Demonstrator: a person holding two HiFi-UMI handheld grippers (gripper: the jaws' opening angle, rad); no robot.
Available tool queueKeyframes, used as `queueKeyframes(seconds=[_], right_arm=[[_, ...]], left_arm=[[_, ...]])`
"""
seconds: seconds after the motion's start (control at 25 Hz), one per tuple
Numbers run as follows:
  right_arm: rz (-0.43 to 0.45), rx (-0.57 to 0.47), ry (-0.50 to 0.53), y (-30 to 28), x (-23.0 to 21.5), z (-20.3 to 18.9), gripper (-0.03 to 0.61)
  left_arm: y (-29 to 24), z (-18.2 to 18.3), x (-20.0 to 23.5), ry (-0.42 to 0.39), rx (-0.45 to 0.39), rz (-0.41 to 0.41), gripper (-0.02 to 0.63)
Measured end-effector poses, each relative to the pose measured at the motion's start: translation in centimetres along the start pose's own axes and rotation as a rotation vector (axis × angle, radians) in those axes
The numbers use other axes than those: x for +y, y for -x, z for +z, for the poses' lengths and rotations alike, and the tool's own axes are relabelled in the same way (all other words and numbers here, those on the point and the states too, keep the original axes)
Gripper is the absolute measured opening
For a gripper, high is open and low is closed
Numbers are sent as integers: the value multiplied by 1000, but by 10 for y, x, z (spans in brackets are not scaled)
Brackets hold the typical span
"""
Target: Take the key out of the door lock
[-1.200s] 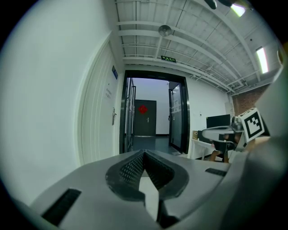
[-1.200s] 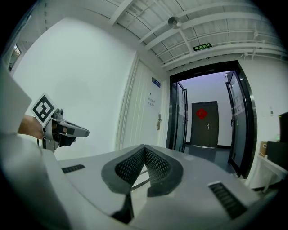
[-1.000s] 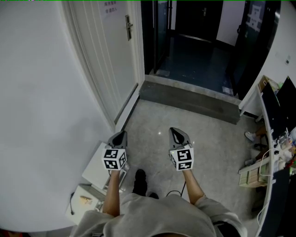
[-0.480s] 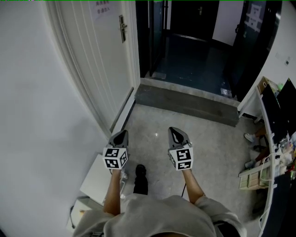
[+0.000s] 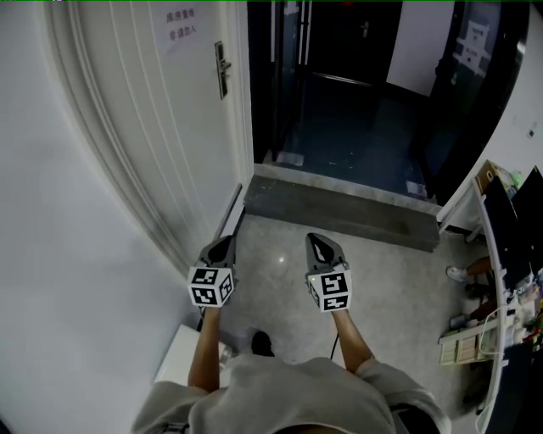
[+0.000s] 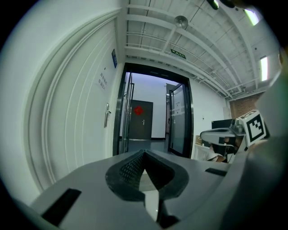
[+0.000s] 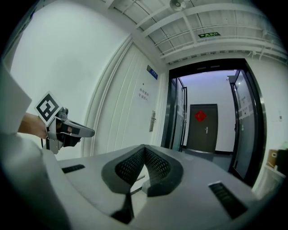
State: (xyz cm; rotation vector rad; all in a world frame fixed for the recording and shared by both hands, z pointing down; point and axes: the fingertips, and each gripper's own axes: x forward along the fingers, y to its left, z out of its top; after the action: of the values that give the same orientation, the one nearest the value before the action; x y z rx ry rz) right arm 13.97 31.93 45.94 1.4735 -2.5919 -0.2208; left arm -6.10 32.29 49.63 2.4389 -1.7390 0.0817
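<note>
- Both grippers sit low in the middle of the head view, side by side but apart, pointing up the frame: the left gripper (image 5: 222, 247) is just beside the foot of the white door (image 5: 170, 127), and the right gripper (image 5: 321, 246) is over the grey floor (image 5: 280, 280)
- In the left gripper view the jaws are pressed together at the tips, with nothing between them
- Same for the right gripper in its own view: tips together, nothing pinched
- The lock plate (image 5: 222, 69) with its handle is in the upper left of the head view, by the door's right edge and well apart from both grippers
- The key is honestly too small to make out in any view
- There's a paper notice (image 5: 180, 25) on the door, up-left of the handle
- Right of the door is a dark corridor (image 5: 356, 93), with a grey step (image 5: 339, 203) running across the frame below it
- Both gripper views show a dark far door (image 6: 142, 121) with a red ornament on it, roughly centre frame
</note>
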Motion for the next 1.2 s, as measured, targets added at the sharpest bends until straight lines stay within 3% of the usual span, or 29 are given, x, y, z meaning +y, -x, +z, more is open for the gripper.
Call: queueKeyframes(seconds=[0.16,0.52,1.2], right_arm=[[-5,-4,4,-63,-11,5,23],[-25,15,15,-168,-21,1,23],[-24,67,-3,-242,-47,-32,23]], left_arm=[[-50,20,40,-8,-16,-8,18],[-134,29,116,-4,-1,-31,18],[-209,16,152,10,32,-47,18]])
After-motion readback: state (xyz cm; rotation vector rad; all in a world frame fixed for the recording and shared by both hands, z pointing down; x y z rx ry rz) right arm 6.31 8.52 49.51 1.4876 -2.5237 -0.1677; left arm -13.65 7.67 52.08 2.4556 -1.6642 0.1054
